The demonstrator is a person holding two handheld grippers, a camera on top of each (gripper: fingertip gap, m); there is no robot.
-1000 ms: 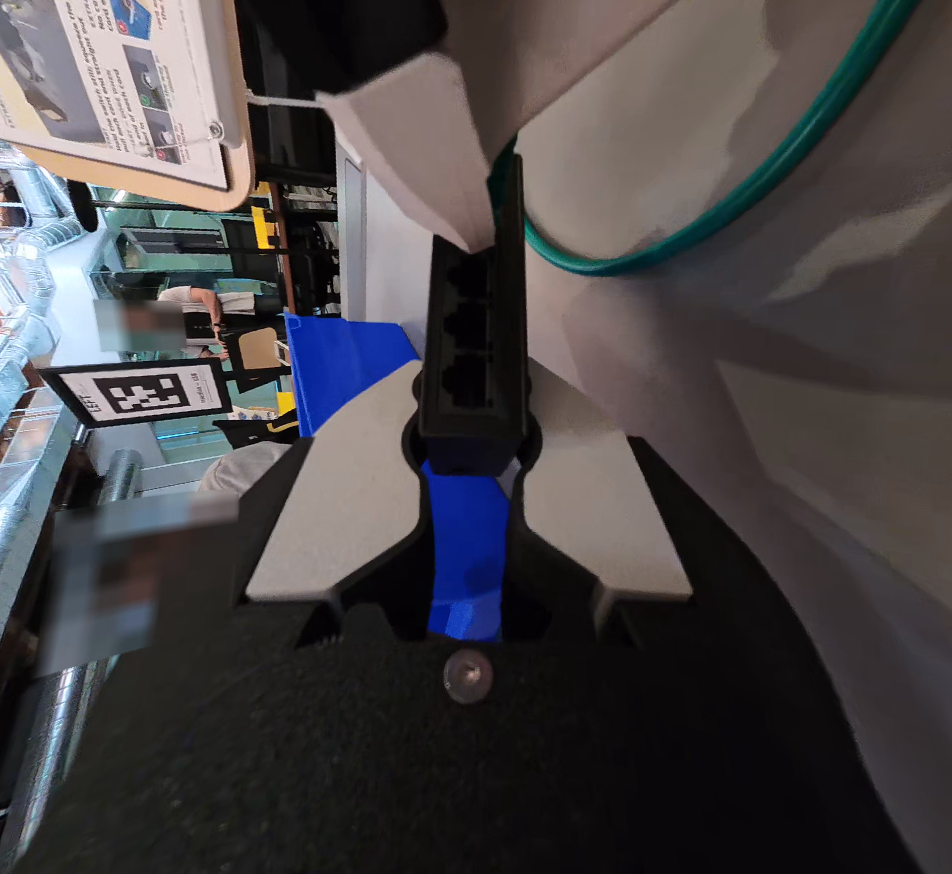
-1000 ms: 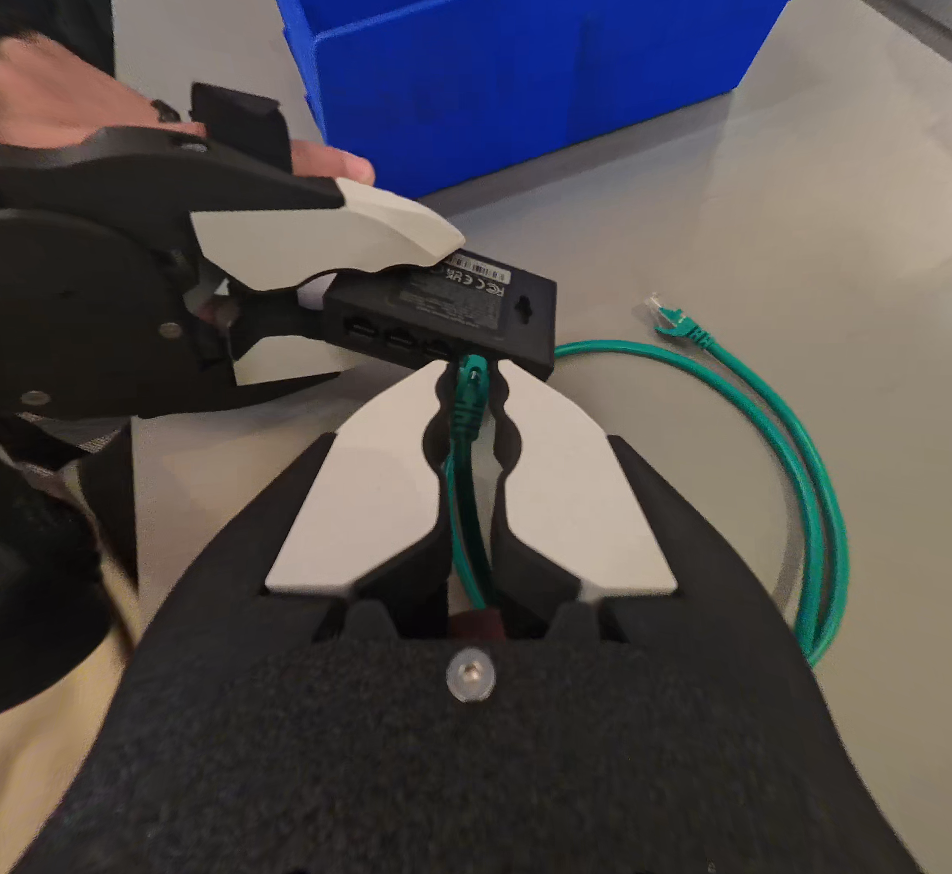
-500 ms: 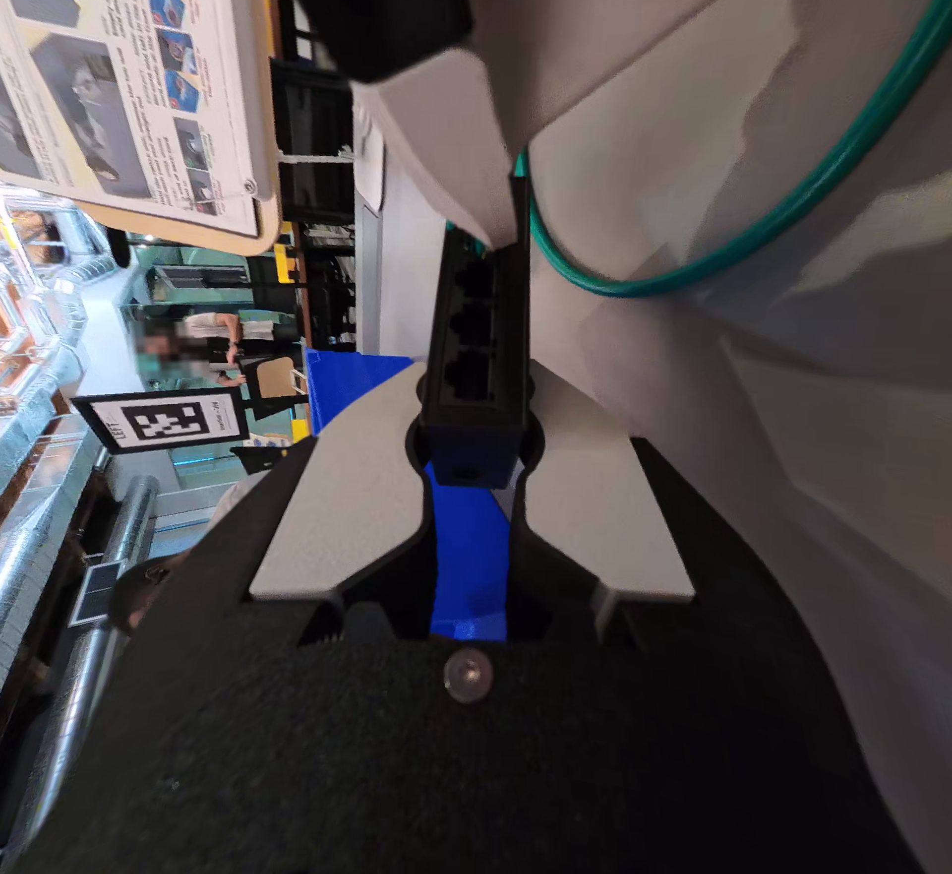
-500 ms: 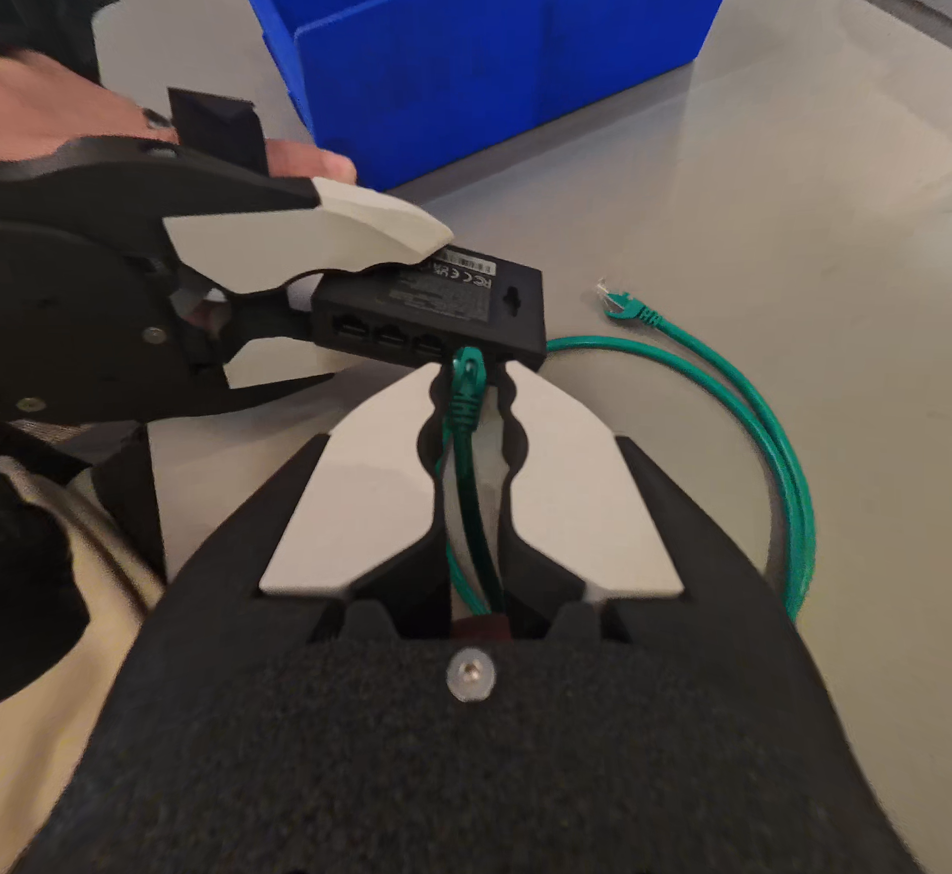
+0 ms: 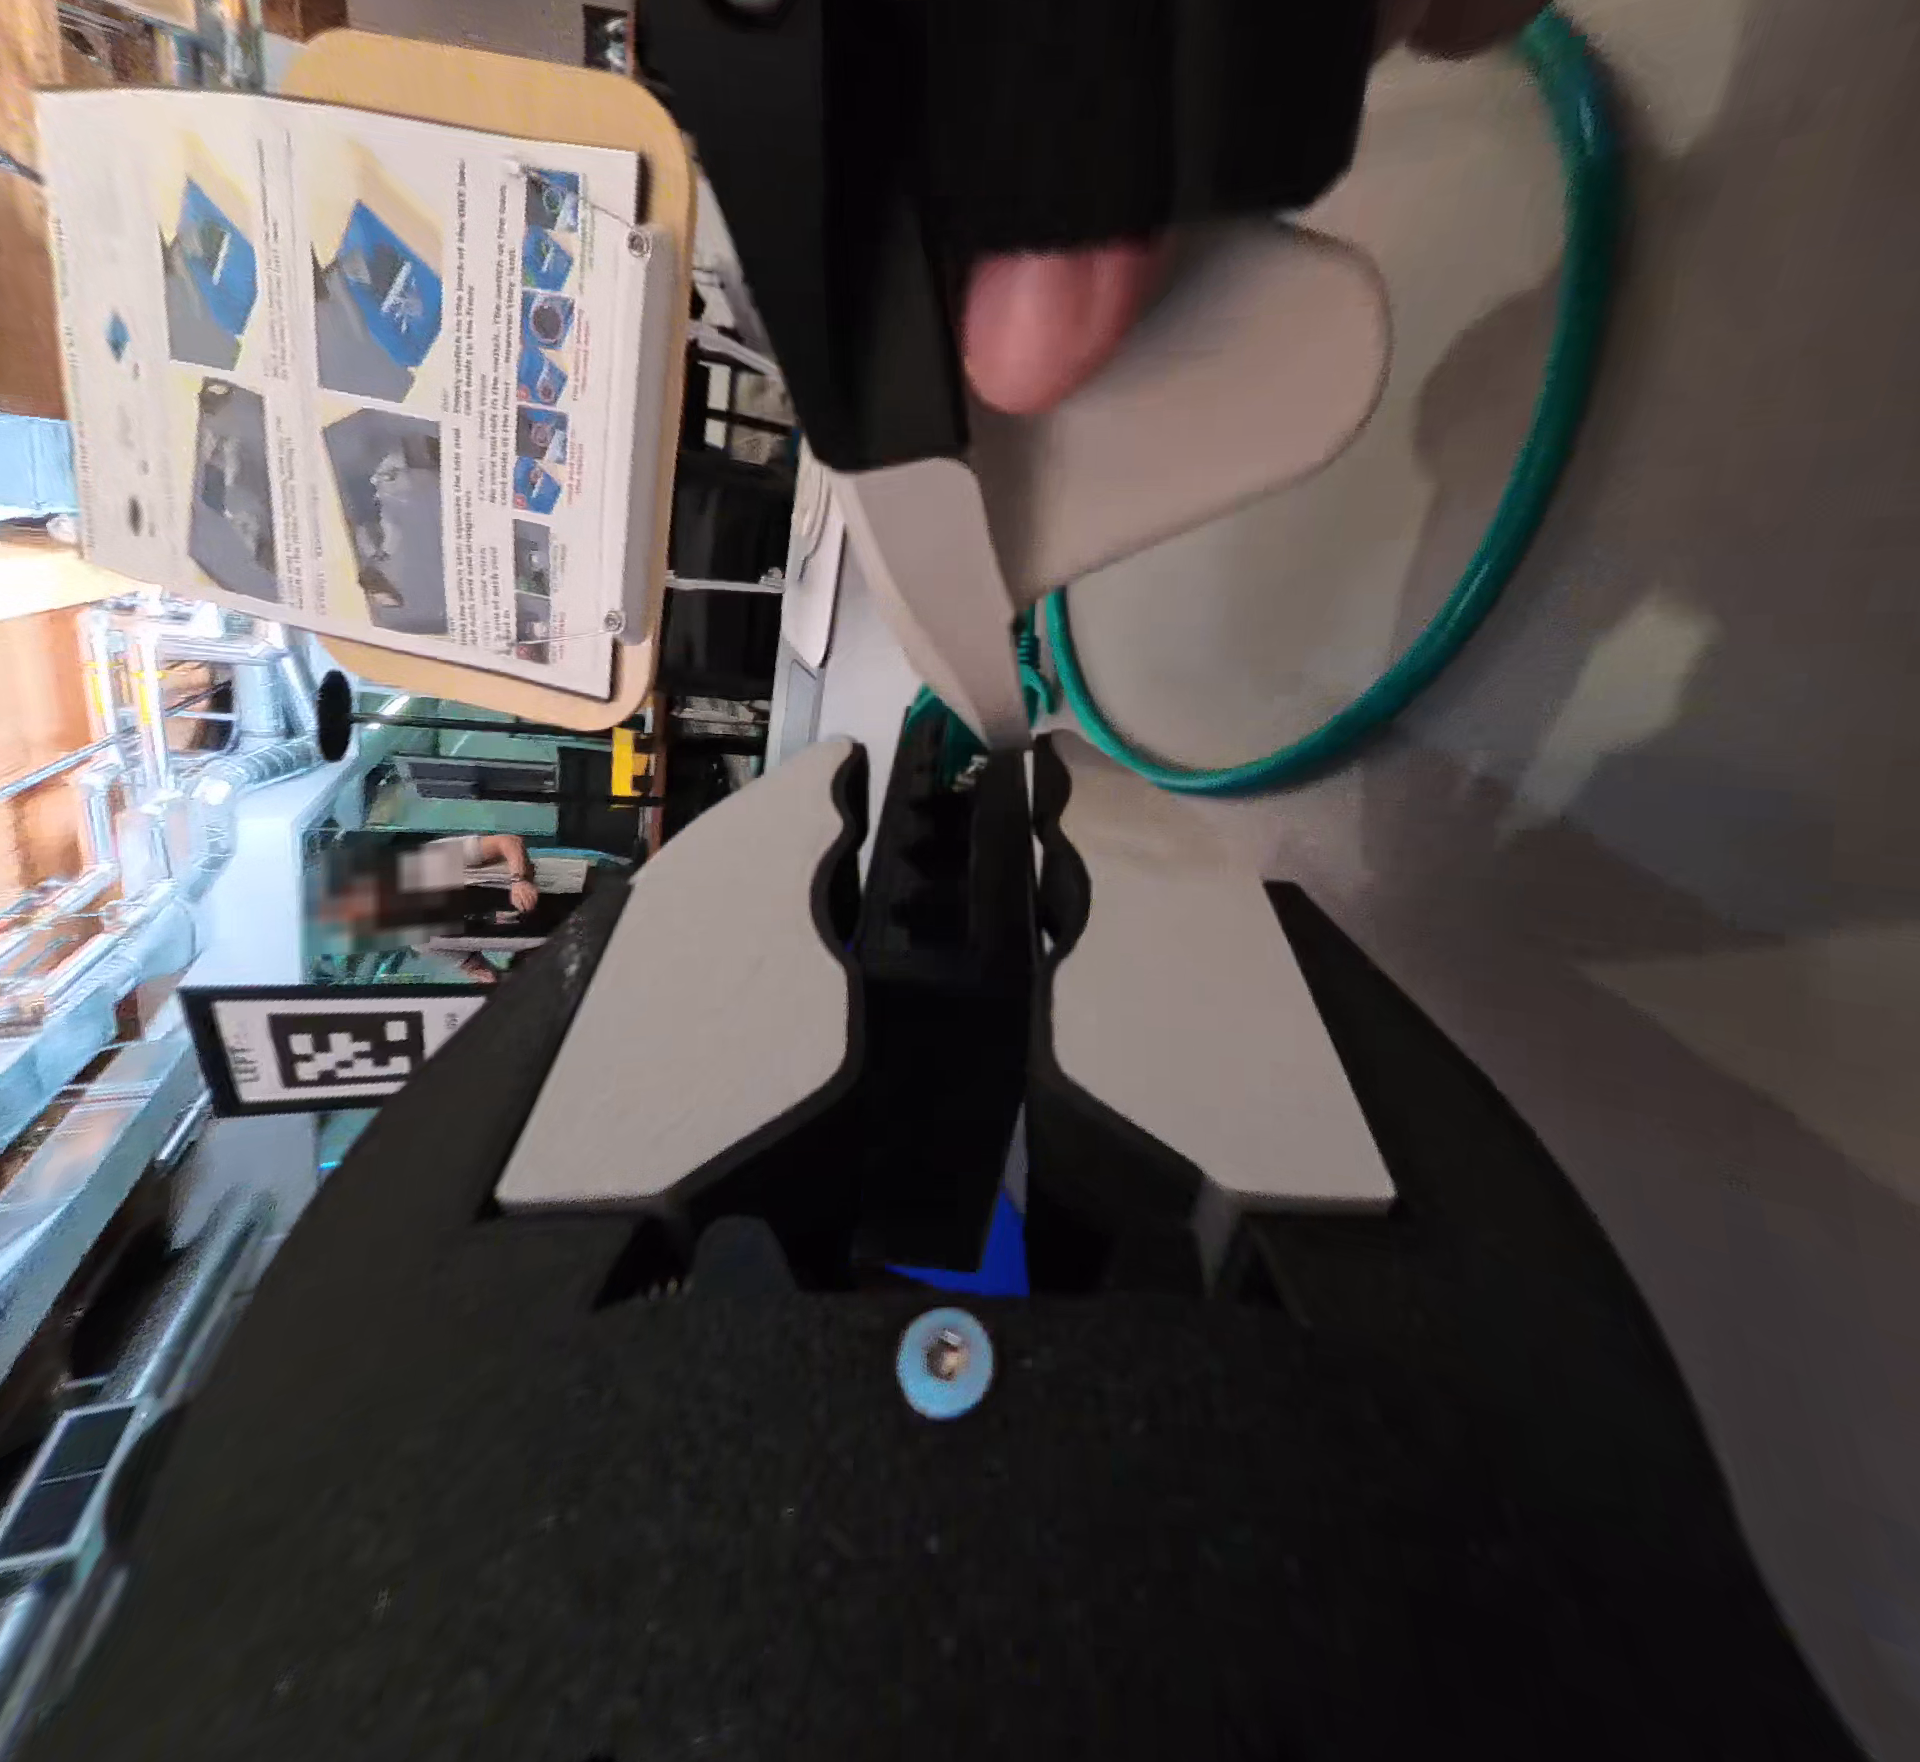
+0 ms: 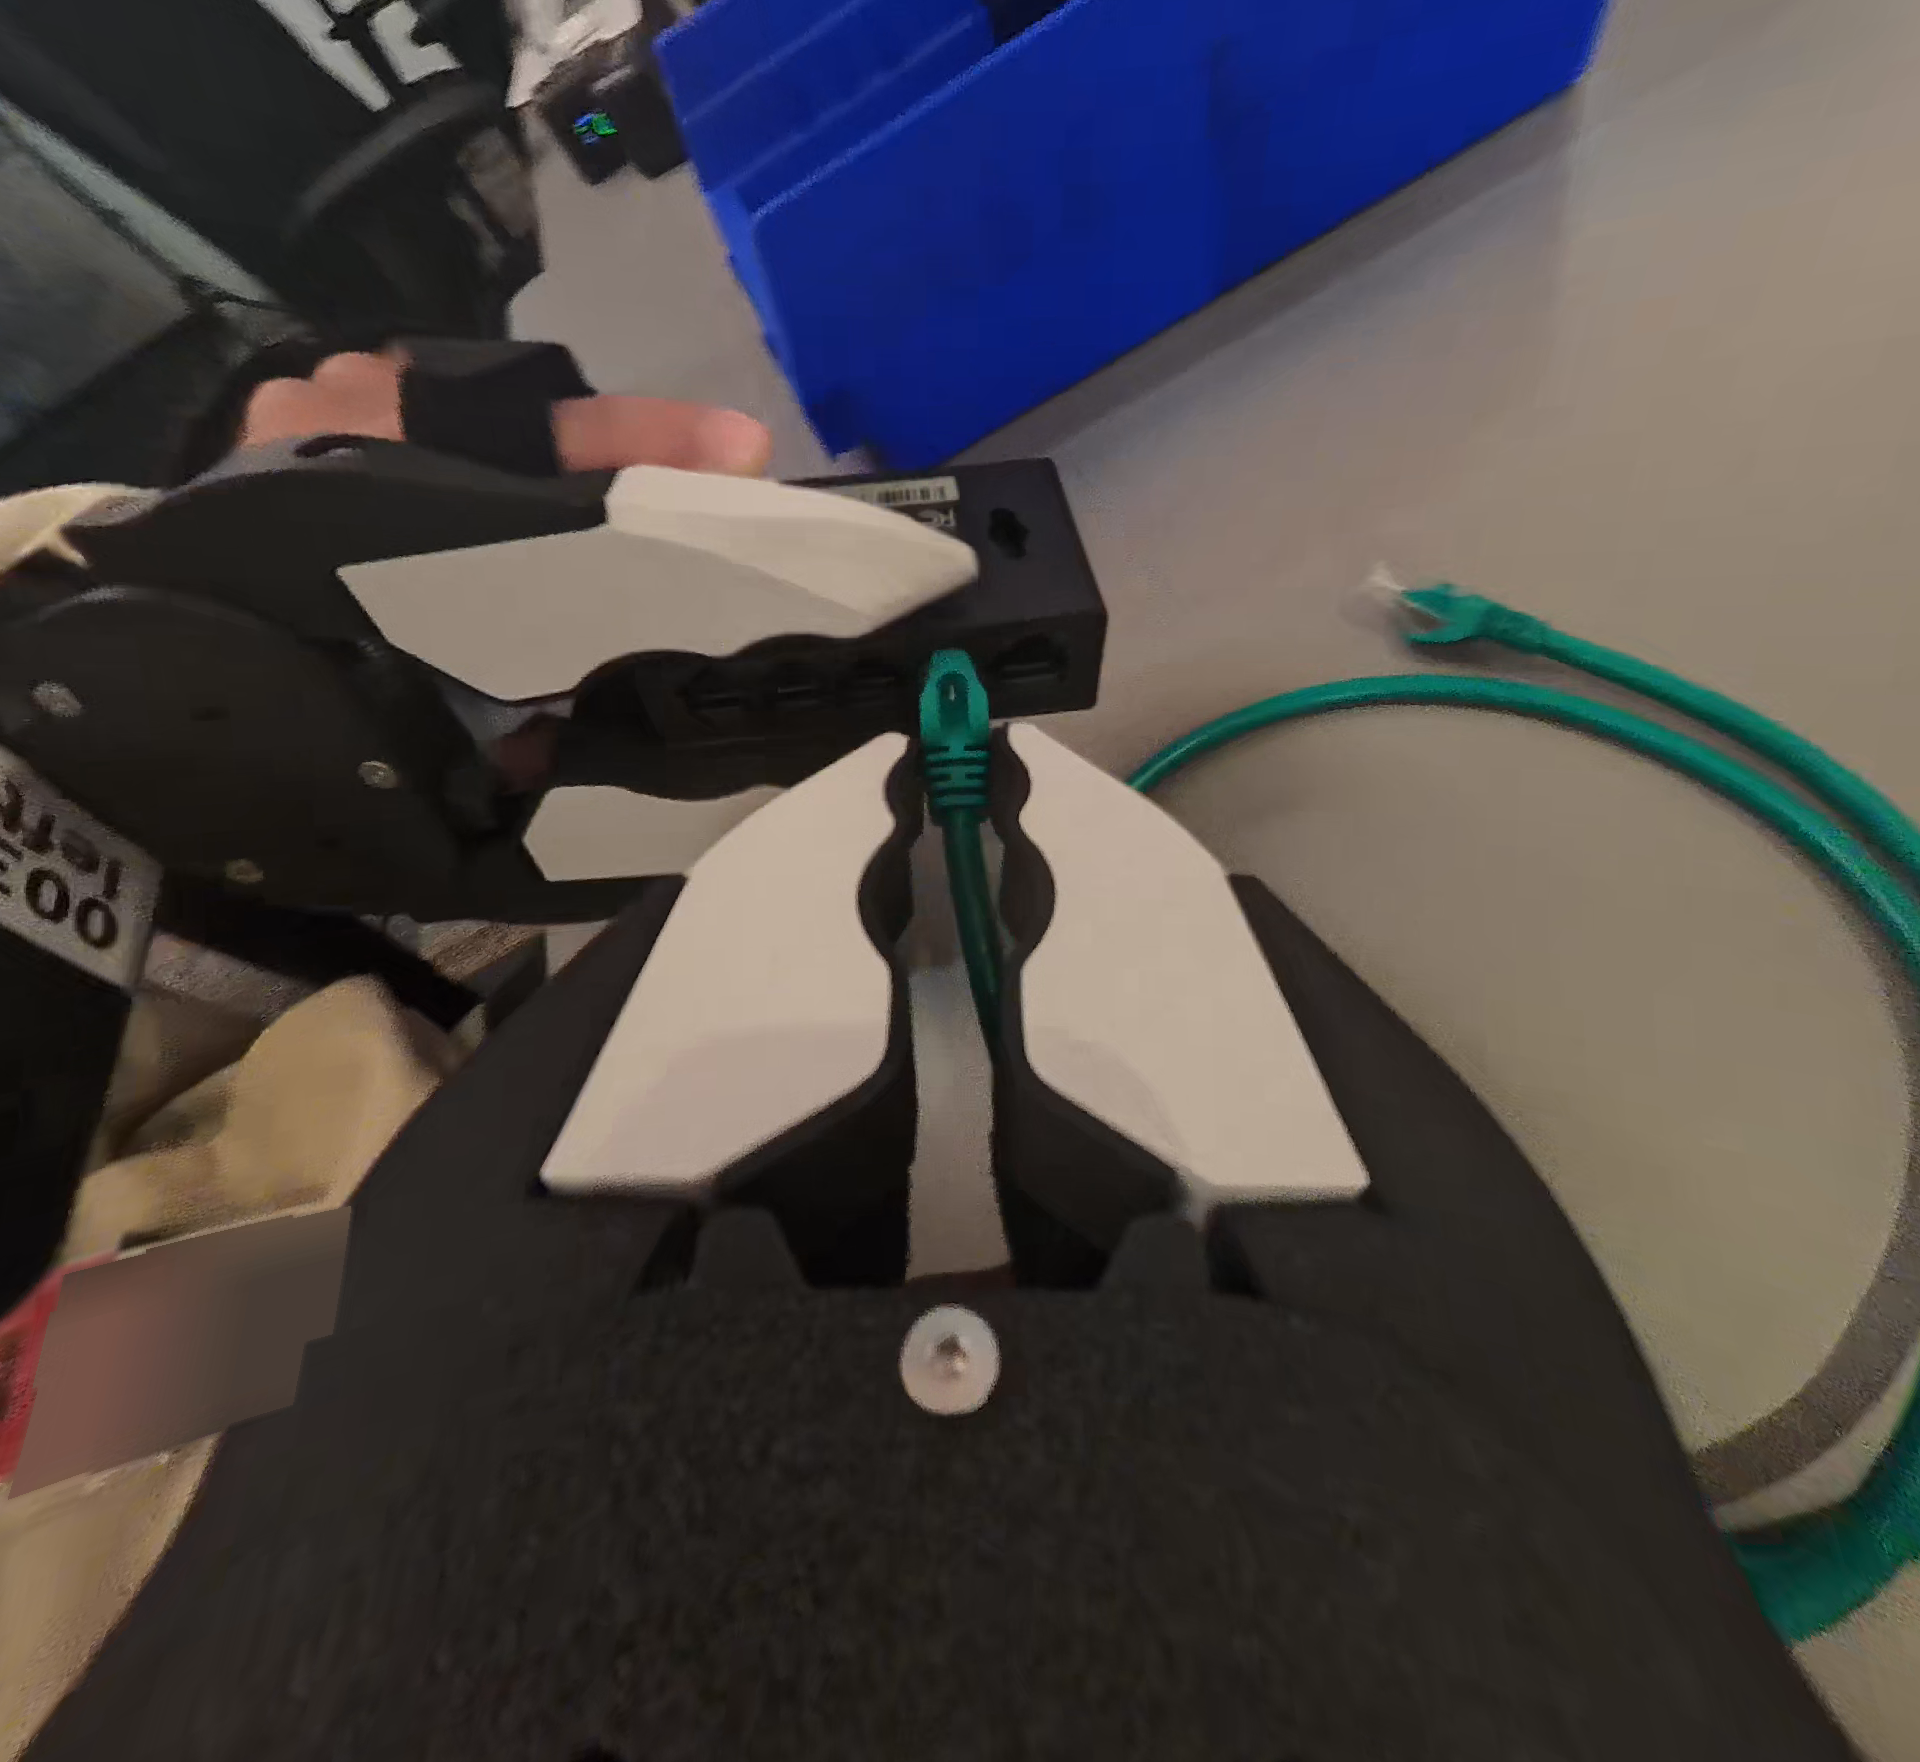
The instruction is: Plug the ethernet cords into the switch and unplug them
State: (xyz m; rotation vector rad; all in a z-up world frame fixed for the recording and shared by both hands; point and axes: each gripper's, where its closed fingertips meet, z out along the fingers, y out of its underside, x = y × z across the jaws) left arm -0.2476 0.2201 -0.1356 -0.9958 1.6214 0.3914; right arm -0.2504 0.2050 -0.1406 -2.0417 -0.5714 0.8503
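My left gripper (image 5: 945, 767) is shut on the black switch (image 5: 940, 933), which lies deep between its fingers. In the right wrist view this gripper (image 6: 935, 611) comes in from the left and holds the switch (image 6: 1029, 559) just above the grey table (image 6: 1558, 424). My right gripper (image 6: 954, 751) is shut on the boot of the green cord's plug (image 6: 951, 725), which sits in the second port from the switch's right end. The cord (image 6: 1662, 725) loops away to the right over the table. The right gripper's fingers (image 5: 1195, 403) reach down from the top of the left wrist view.
A blue divided bin (image 6: 1143, 206) stands on the table behind the switch. The cord's free plug (image 6: 1439, 616) lies to the right. A clipboard with a printed sheet (image 5: 364, 382) and a black-and-white marker tag (image 5: 332, 1052) stand off to the left.
The left gripper has slid further onto the switch, so more of it sits between the fingers. The right gripper has tilted while still holding the plug at the same port.
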